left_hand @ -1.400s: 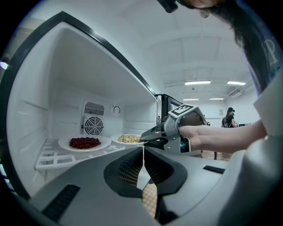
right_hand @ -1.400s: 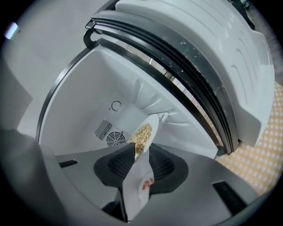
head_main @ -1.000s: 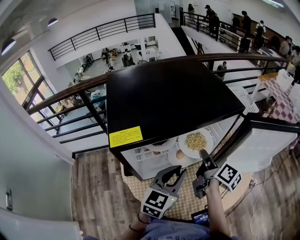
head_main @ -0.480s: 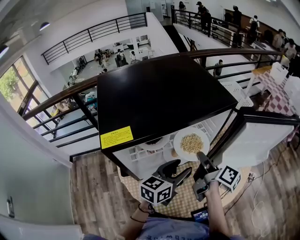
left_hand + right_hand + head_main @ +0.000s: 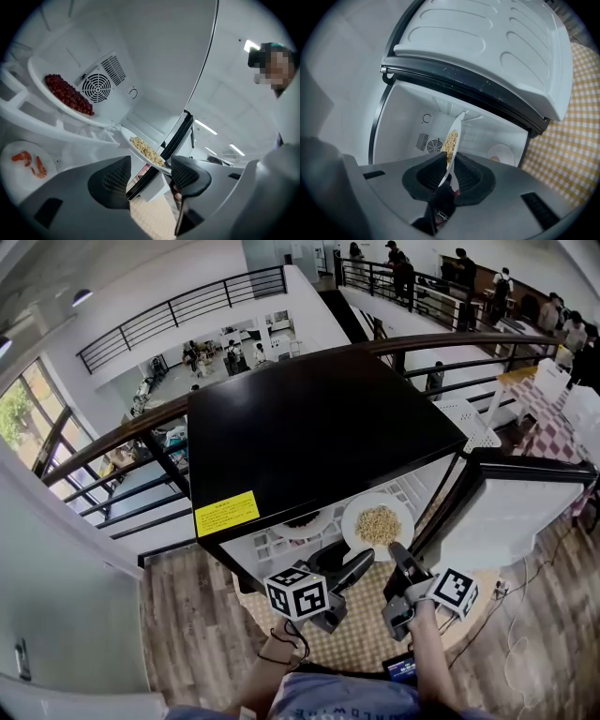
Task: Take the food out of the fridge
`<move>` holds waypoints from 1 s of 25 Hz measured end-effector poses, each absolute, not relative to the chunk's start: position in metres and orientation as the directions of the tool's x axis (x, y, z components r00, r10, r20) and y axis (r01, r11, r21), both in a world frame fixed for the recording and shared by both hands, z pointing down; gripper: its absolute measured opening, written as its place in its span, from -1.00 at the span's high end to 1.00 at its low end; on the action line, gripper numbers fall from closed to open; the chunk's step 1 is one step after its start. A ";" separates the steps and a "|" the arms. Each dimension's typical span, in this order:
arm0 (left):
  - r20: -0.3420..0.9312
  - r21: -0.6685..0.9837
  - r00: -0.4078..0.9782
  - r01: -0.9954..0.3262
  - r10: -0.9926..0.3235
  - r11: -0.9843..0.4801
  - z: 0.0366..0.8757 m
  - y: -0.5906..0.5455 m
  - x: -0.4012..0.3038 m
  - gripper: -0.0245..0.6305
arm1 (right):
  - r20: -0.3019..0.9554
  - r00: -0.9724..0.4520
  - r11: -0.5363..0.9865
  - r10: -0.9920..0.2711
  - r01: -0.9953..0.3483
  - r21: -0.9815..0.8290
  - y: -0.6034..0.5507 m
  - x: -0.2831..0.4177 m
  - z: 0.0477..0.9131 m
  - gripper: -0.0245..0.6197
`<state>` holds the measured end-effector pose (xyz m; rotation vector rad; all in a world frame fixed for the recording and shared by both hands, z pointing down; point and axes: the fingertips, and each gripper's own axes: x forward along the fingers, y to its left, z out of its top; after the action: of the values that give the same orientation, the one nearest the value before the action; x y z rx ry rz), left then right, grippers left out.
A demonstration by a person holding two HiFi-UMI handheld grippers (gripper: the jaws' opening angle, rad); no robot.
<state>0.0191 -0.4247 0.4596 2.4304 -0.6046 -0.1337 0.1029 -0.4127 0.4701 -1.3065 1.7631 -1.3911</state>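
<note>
The black fridge (image 5: 309,427) stands open, its white door (image 5: 511,521) swung to the right. My right gripper (image 5: 397,557) is shut on the rim of a white plate of yellow grain-like food (image 5: 378,524), its jaws having just been closing on that rim (image 5: 451,174). The plate (image 5: 453,138) hangs at the fridge mouth. My left gripper (image 5: 354,568) is just left of it, jaws just opened wide and nothing between them (image 5: 150,174). Inside, a plate of red berries (image 5: 68,93) sits on the upper shelf and a plate with shrimp (image 5: 27,164) lies lower left.
A yellow checked mat (image 5: 366,638) lies under the fridge on a wooden floor (image 5: 187,634). A dark railing (image 5: 122,442) runs behind the fridge over a drop to a lower floor. Another small plate (image 5: 501,153) sits low in the fridge.
My left gripper opened, rolled, and moved up toward the fridge opening beside the plate. My right gripper stayed on the plate of yellow food.
</note>
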 end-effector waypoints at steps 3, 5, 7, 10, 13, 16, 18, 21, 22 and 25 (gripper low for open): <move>0.054 0.575 0.881 -0.413 -0.470 -0.707 0.460 -0.432 0.025 0.12 | 0.144 -0.399 0.007 -0.906 -0.353 -0.936 -0.413 0.102 0.471 0.74; 0.062 0.536 0.875 -0.435 -0.480 -0.724 0.458 -0.433 0.028 0.12 | 0.145 -0.405 0.010 -0.903 -0.357 -0.934 -0.412 0.103 0.472 0.74; 0.084 0.483 0.869 -0.464 -0.488 -0.743 0.457 -0.430 0.029 0.12 | 0.148 -0.410 0.016 -0.900 -0.371 -0.929 -0.409 0.103 0.471 0.74; 0.104 0.455 0.861 -0.487 -0.498 -0.746 0.456 -0.423 0.029 0.12 | 0.150 -0.422 0.036 -0.894 -0.403 -0.914 -0.405 0.102 0.468 0.74; 0.105 0.465 0.856 -0.493 -0.507 -0.736 0.457 -0.415 0.028 0.12 | 0.154 -0.440 0.056 -0.885 -0.427 -0.903 -0.398 0.102 0.466 0.74; 0.112 0.464 0.849 -0.504 -0.516 -0.729 0.458 -0.406 0.029 0.12 | 0.157 -0.458 0.072 -0.875 -0.444 -0.893 -0.390 0.102 0.466 0.74; 0.117 0.462 0.846 -0.510 -0.521 -0.725 0.459 -0.399 0.030 0.12 | 0.155 -0.472 0.085 -0.868 -0.448 -0.890 -0.384 0.103 0.467 0.74; 0.121 0.460 0.839 -0.521 -0.531 -0.719 0.459 -0.389 0.031 0.12 | 0.154 -0.488 0.100 -0.859 -0.455 -0.885 -0.375 0.104 0.465 0.74; 0.122 0.460 0.836 -0.526 -0.536 -0.715 0.458 -0.385 0.031 0.12 | 0.155 -0.493 0.104 -0.856 -0.459 -0.882 -0.372 0.104 0.465 0.74; 0.124 0.465 0.825 -0.539 -0.551 -0.703 0.458 -0.375 0.029 0.12 | 0.149 -0.515 0.118 -0.844 -0.450 -0.885 -0.362 0.100 0.461 0.74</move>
<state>0.0288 -0.3752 0.4577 2.5147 -0.8046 -0.0329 0.1002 -0.3625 0.4611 -1.2545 2.0115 -1.3659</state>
